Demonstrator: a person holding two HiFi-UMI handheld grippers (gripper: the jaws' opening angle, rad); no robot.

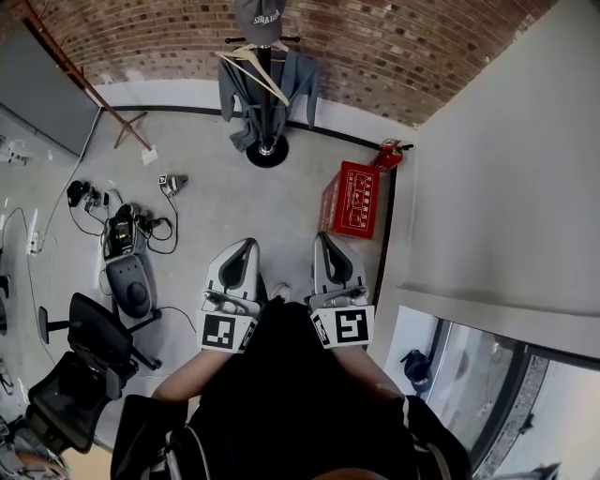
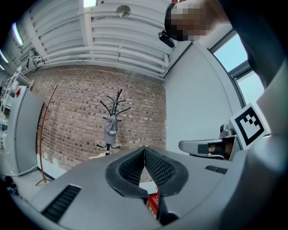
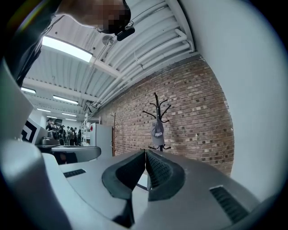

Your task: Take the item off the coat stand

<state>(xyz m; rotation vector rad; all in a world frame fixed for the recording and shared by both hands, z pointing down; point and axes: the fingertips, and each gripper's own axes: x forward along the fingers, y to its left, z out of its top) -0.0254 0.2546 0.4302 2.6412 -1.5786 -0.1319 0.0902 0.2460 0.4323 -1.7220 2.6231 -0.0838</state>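
Observation:
A black coat stand (image 1: 265,103) rises by the brick wall, far ahead of both grippers. A grey cap (image 1: 260,19) hangs on top of it, with a wooden hanger (image 1: 253,66) and a grey jacket (image 1: 302,80) below. The cap (image 2: 110,128) also shows in the left gripper view and the cap (image 3: 157,133) in the right gripper view. My left gripper (image 1: 247,248) and right gripper (image 1: 322,244) are held side by side close to the person's body, both shut with nothing in them. In each gripper view the fingertips (image 2: 144,150) (image 3: 145,152) meet.
A red box (image 1: 352,199) stands on the floor by the white wall at the right. Cables and devices (image 1: 122,230) lie on the floor to the left, and a black office chair (image 1: 89,361) stands at the lower left. A wooden pole (image 1: 84,80) leans against the wall.

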